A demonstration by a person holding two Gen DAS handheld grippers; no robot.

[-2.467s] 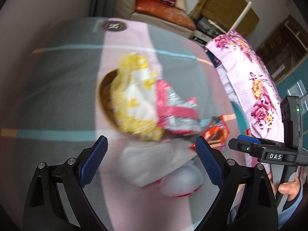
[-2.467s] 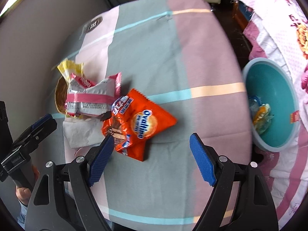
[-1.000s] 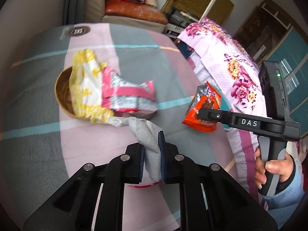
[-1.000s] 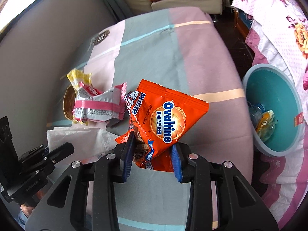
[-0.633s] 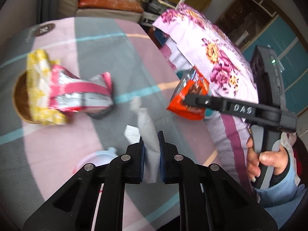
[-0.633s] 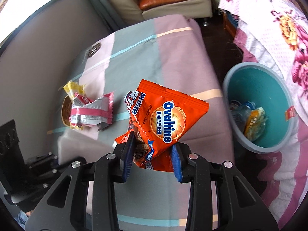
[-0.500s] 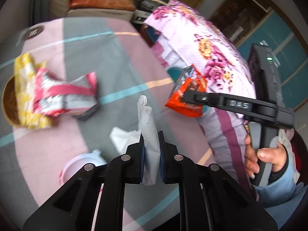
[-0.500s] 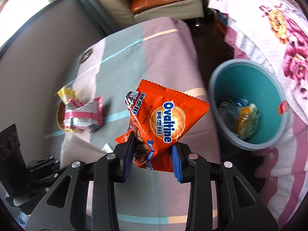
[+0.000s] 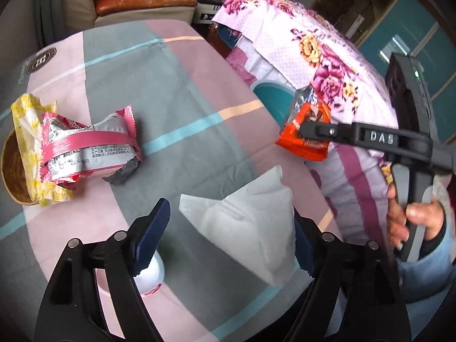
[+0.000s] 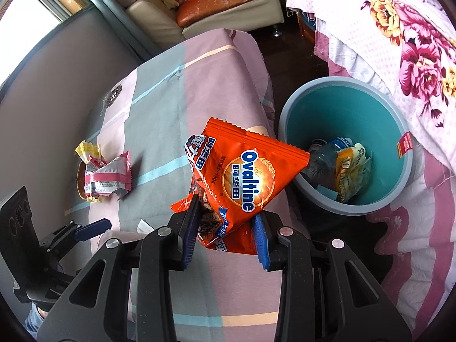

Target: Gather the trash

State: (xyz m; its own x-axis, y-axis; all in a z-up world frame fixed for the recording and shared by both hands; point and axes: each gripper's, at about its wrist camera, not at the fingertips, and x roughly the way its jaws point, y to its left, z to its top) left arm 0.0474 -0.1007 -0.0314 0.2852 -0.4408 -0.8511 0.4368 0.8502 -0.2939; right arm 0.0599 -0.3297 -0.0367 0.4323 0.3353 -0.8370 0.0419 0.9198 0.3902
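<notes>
My right gripper (image 10: 225, 228) is shut on an orange Ovaltine wrapper (image 10: 245, 173), held in the air near the table's right edge, left of a teal trash bin (image 10: 287, 131) on the floor. That wrapper (image 9: 305, 131) and the right gripper also show in the left wrist view. My left gripper (image 9: 228, 236) is open, with a white tissue (image 9: 250, 222) lying on the table between its fingers, free of them. A pink and silver wrapper (image 9: 88, 148) lies on a yellow wrapper (image 9: 25, 139) in a small wicker bowl (image 9: 11, 171) at the left.
A white cup (image 9: 151, 273) stands just under the left finger. The table has a pink and grey striped cloth (image 9: 159, 85). The bin holds a bottle and wrappers (image 10: 342, 165). A floral-covered bed (image 9: 313, 45) is to the right, a sofa (image 10: 222, 2) behind.
My left gripper has opened and let go of the tissue, which now lies on the table. My right gripper has carried the Ovaltine wrapper toward the bin.
</notes>
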